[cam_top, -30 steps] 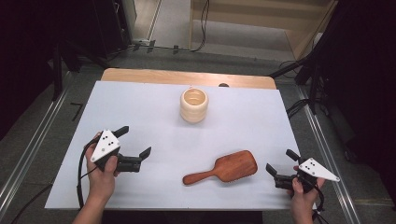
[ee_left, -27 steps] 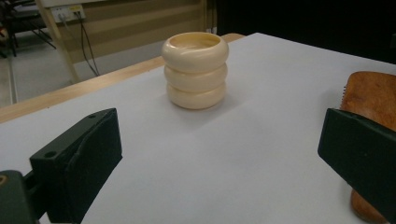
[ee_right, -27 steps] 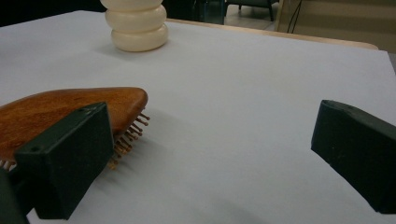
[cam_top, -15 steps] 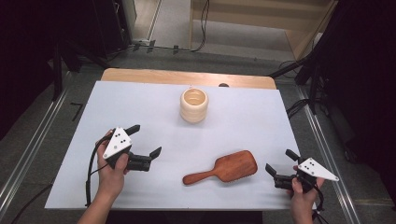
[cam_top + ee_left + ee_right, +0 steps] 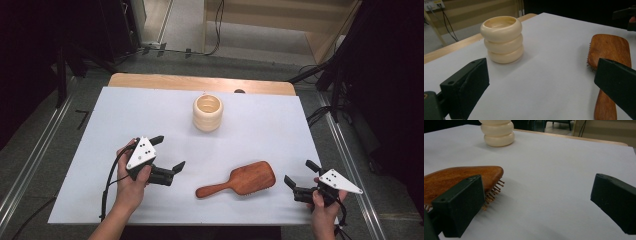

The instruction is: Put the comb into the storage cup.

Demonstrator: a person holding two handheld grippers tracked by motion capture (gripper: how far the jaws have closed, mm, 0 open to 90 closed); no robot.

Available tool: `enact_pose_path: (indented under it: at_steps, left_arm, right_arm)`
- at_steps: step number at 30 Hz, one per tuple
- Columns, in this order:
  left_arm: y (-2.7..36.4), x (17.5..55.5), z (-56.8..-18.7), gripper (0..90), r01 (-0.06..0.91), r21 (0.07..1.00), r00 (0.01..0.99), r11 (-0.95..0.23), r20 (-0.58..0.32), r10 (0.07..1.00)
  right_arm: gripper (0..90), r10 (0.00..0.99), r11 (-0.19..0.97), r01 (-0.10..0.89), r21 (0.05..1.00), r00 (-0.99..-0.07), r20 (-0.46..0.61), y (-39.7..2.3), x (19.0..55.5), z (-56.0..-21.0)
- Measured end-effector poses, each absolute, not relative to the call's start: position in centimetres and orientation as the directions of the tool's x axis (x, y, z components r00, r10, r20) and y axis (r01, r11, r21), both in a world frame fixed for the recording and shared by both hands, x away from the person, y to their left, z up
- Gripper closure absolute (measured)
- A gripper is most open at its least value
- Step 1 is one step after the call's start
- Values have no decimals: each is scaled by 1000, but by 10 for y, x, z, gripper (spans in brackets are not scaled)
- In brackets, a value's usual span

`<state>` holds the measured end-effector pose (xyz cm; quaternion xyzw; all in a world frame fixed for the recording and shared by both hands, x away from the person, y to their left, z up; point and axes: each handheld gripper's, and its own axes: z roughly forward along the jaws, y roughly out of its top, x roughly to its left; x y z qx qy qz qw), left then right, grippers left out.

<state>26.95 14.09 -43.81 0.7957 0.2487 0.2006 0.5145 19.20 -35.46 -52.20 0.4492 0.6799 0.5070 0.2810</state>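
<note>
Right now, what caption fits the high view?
Two open grippers, left gripper and right gripper, flank a wooden hairbrush.

I held the left gripper point(image 5: 167, 155) low over the table's near left, jaws spread wide, while my right gripper point(image 5: 301, 176) sat at the near right, jaws likewise apart.

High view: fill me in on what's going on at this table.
A person holds a two-jaw gripper in each hand over a white table. The left gripper, jaws open, points toward the handle end of a wooden hairbrush lying bristles down. The right gripper, also open, sits off the brush's head end, apart from it. Neither touches the brush. A cream ribbed cup stands upright farther back, untouched.
</note>
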Motion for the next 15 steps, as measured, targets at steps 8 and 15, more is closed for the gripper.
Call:
enact_pose_path:
  at_steps: [8,15]
  left_arm:
    - [128,269,-442,0,191,917,803,-350,60,594]
    - [116,268,-445,0,190,909,822,-370,58,566]
  right_arm:
    - [0,895,83,325,942,-440,73,-355,192,-522]
    - [0,894,86,324,942,-443,71,-355,192,-522]
